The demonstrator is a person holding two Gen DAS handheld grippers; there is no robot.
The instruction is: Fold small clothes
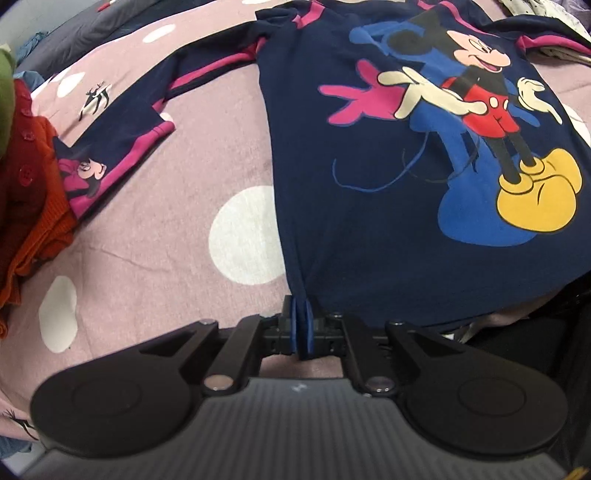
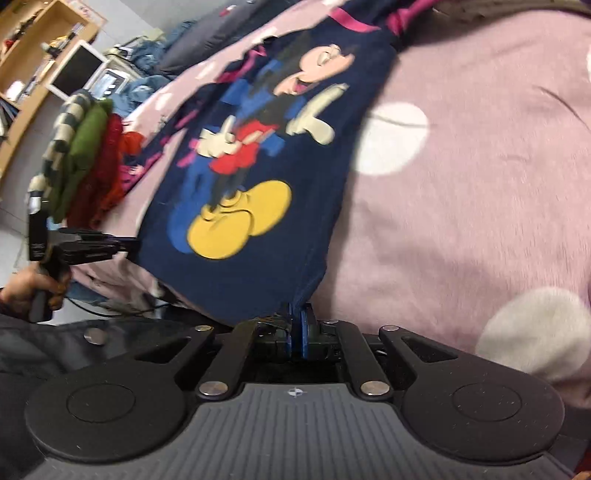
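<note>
A navy long-sleeved shirt (image 1: 369,166) with a cartoon mouse print and pink stripes lies face up on a pink bedspread (image 1: 184,206) with white dots. My left gripper (image 1: 302,317) is shut on the shirt's hem at its lower left corner, navy cloth pinched between the blue pads. My right gripper (image 2: 297,317) is shut on the hem's other corner, seen blurred in the right wrist view, where the shirt (image 2: 266,155) stretches away. The left gripper (image 2: 129,245) also shows there, held by a hand, clamped on the shirt's edge. One sleeve (image 1: 122,140) lies spread to the left.
A stack of folded clothes (image 1: 26,177), orange, red and green, sits at the bed's left edge. The same stack of clothes (image 2: 88,166) shows in the right wrist view. More garments (image 1: 546,14) lie at the far right. Beyond the bed stand shelves and a monitor (image 2: 74,70).
</note>
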